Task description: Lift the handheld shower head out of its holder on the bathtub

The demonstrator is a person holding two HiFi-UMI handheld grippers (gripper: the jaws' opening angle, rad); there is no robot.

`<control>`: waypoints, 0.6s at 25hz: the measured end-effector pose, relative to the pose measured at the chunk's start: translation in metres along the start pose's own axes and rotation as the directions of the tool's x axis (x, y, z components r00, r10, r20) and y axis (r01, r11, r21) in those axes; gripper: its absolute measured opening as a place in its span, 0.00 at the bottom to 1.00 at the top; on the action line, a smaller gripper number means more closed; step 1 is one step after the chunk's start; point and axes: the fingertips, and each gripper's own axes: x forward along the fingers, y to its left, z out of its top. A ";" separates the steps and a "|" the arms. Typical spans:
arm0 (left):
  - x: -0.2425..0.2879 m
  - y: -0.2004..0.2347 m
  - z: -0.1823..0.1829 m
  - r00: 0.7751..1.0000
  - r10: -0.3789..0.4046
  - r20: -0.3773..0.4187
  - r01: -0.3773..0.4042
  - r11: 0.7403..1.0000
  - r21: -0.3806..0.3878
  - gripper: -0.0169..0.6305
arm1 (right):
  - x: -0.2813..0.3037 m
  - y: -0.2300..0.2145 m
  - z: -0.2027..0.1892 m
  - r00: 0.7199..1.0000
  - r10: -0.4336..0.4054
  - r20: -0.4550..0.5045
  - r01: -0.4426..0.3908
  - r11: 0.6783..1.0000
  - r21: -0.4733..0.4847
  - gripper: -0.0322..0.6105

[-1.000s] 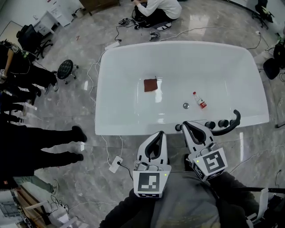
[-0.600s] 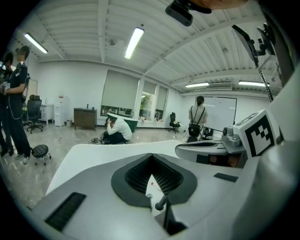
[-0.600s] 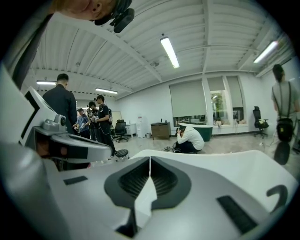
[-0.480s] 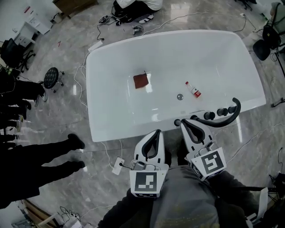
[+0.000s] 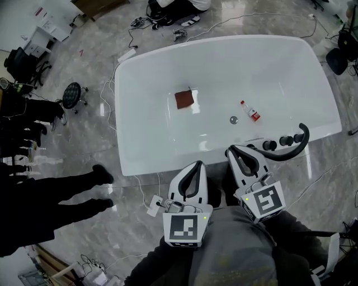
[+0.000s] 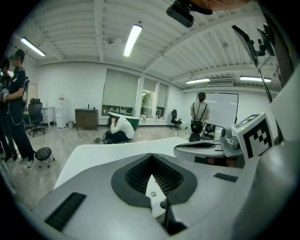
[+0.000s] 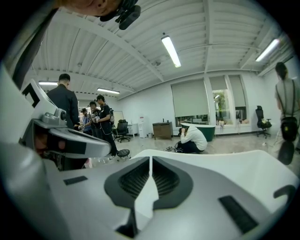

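Note:
The black handheld shower head (image 5: 293, 148) lies curved in its holder on the near right rim of the white bathtub (image 5: 134, 111), beside black knobs (image 5: 269, 145). My right gripper (image 5: 231, 151) is shut and empty, its tips over the near rim just left of the knobs and a short way left of the shower head. My left gripper (image 5: 196, 166) is also shut and empty, lower and to the left, just outside the rim. In the gripper views each pair of jaws meets at the tips, the left gripper (image 6: 151, 157) and right gripper (image 7: 150, 161) both pointing across the tub.
Inside the tub lie a brown cloth (image 5: 184, 100), a small red-labelled bottle (image 5: 253, 113) and the drain (image 5: 233, 119). A power strip (image 5: 152, 205) with cables lies on the floor by the tub. People stand at the left, one crouches beyond the tub (image 5: 173, 8); a stool (image 5: 73, 95) stands at the left.
Both grippers have edged forward toward the tub's near rim, and the right one now overlaps the leftmost knob. Their jaws stay shut. The head view has shifted a little.

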 end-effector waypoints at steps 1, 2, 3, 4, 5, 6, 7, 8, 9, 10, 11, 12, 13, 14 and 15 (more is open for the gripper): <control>-0.001 0.001 0.001 1.000 0.001 -0.004 -0.001 1.000 -0.002 0.03 | 0.001 0.001 0.000 1.000 -0.001 -0.001 0.001 1.000 0.002 0.05; -0.001 0.002 0.001 1.000 0.000 -0.010 0.000 1.000 -0.003 0.03 | 0.001 0.001 -0.001 1.000 -0.003 -0.002 0.003 1.000 0.005 0.05; -0.001 0.001 0.000 1.000 -0.002 -0.016 0.002 1.000 -0.002 0.03 | 0.002 0.000 -0.003 1.000 -0.006 -0.003 0.006 1.000 0.008 0.05; 0.000 0.001 -0.001 1.000 -0.005 -0.019 0.005 1.000 0.001 0.03 | 0.002 -0.001 -0.005 1.000 -0.010 -0.003 0.010 1.000 0.011 0.05; 0.001 0.000 -0.003 1.000 -0.007 -0.021 0.007 1.000 0.002 0.03 | 0.002 -0.003 -0.007 1.000 -0.015 -0.001 0.015 1.000 0.013 0.06; 0.002 -0.002 -0.005 1.000 -0.009 -0.021 0.009 1.000 0.004 0.03 | 0.001 -0.004 -0.008 1.000 -0.019 0.000 0.019 1.000 0.013 0.06; 0.003 -0.003 -0.006 1.000 -0.011 -0.021 0.011 1.000 0.007 0.03 | 0.000 -0.006 -0.010 1.000 -0.025 0.000 0.025 1.000 0.014 0.06; 0.003 -0.004 -0.008 1.000 -0.013 -0.023 0.013 1.000 0.009 0.03 | 0.000 -0.008 -0.012 1.000 -0.029 -0.001 0.029 0.999 0.014 0.06; 0.004 -0.005 -0.009 1.000 -0.015 -0.025 0.015 1.000 0.012 0.03 | 0.000 -0.009 -0.014 0.999 -0.032 -0.003 0.032 0.999 0.013 0.08; 0.005 -0.005 -0.010 1.000 -0.016 -0.025 0.017 1.000 0.017 0.03 | 0.001 -0.010 -0.017 0.999 -0.032 -0.005 0.032 0.999 0.011 0.12; 0.007 -0.006 -0.013 1.000 -0.018 -0.022 0.018 0.999 0.026 0.03 | 0.001 -0.010 -0.020 0.999 -0.032 -0.007 0.032 0.999 0.011 0.15; 0.009 -0.006 -0.016 1.000 -0.019 -0.017 0.020 0.999 0.034 0.03 | 0.002 -0.011 -0.024 0.999 -0.033 -0.010 0.033 0.999 0.010 0.19; 0.011 -0.007 -0.019 1.000 -0.022 -0.014 0.022 0.999 0.040 0.03 | 0.002 -0.012 -0.029 0.999 -0.035 -0.016 0.035 0.999 0.010 0.22; 0.014 -0.008 -0.023 1.000 -0.026 -0.015 0.026 0.999 0.044 0.03 | 0.003 -0.014 -0.035 0.999 -0.038 -0.026 0.038 0.999 0.006 0.26; 0.016 -0.010 -0.028 0.999 -0.030 -0.019 0.031 0.999 0.045 0.03 | 0.003 -0.015 -0.040 0.999 -0.041 -0.034 0.041 0.999 0.000 0.28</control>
